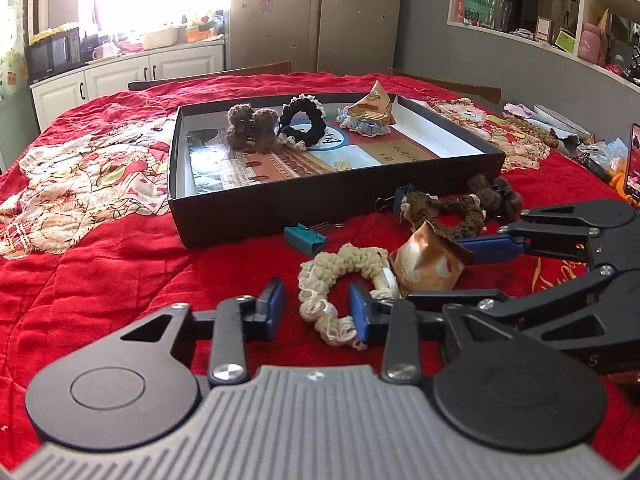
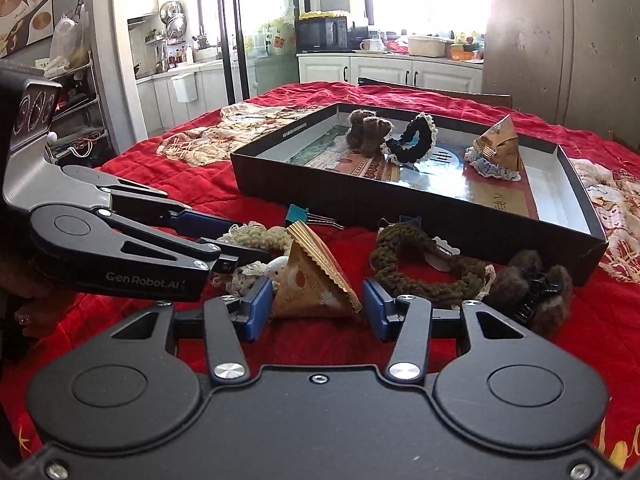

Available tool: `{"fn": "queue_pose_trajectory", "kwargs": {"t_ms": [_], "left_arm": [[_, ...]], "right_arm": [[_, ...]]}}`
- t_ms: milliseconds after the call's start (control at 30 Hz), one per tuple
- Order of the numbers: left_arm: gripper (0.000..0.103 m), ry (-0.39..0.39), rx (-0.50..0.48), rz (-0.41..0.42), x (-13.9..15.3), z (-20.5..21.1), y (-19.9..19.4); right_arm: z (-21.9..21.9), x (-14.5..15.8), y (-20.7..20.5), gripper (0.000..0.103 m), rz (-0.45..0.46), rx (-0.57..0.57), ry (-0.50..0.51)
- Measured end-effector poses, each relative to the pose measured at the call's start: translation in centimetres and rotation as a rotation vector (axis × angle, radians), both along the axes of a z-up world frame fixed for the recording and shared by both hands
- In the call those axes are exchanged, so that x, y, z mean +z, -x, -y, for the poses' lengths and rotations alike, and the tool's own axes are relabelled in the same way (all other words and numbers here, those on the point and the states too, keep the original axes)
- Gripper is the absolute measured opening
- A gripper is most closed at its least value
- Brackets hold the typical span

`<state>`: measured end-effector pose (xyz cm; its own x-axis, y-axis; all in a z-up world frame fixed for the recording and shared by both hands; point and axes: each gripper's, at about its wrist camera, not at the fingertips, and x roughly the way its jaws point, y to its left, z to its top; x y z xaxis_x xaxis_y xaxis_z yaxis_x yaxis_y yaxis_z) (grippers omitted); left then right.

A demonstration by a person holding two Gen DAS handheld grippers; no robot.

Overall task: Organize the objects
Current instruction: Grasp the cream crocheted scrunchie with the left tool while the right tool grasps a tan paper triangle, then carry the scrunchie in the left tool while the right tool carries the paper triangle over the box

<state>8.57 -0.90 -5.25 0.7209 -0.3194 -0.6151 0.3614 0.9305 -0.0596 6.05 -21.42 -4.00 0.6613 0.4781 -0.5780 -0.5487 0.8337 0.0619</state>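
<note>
A shallow black box lies on the red cloth and holds a brown fuzzy claw clip, a black scrunchie and a gold pyramid packet on a blue scrunchie. My left gripper is open around the left side of a cream scrunchie. My right gripper is open with a gold pyramid packet between its fingers. An olive scrunchie and a brown claw clip lie to the right.
A teal binder clip and a blue binder clip lie in front of the box. A phone and clutter stand at the table's right edge. Chair backs stand behind the table.
</note>
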Motion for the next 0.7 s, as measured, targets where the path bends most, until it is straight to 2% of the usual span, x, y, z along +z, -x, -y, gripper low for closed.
{"fn": "queue_pose_trajectory", "kwargs": {"t_ms": [67, 367, 700], "left_arm": [[0.029, 0.004, -0.009, -0.004, 0.06, 0.03, -0.01], [0.017, 0.001, -0.024, -0.003, 0.31, 0.06, 0.26], [0.016, 0.013, -0.036, 0.006, 0.99, -0.02, 0.58]], "right_arm": [[0.0, 0.0, 0.01, 0.045, 0.0, 0.0, 0.001], [0.02, -0.04, 0.06, 0.043, -0.003, 0.003, -0.006], [0.09, 0.03, 0.14, 0.042, -0.001, 0.005, -0.016]]}}
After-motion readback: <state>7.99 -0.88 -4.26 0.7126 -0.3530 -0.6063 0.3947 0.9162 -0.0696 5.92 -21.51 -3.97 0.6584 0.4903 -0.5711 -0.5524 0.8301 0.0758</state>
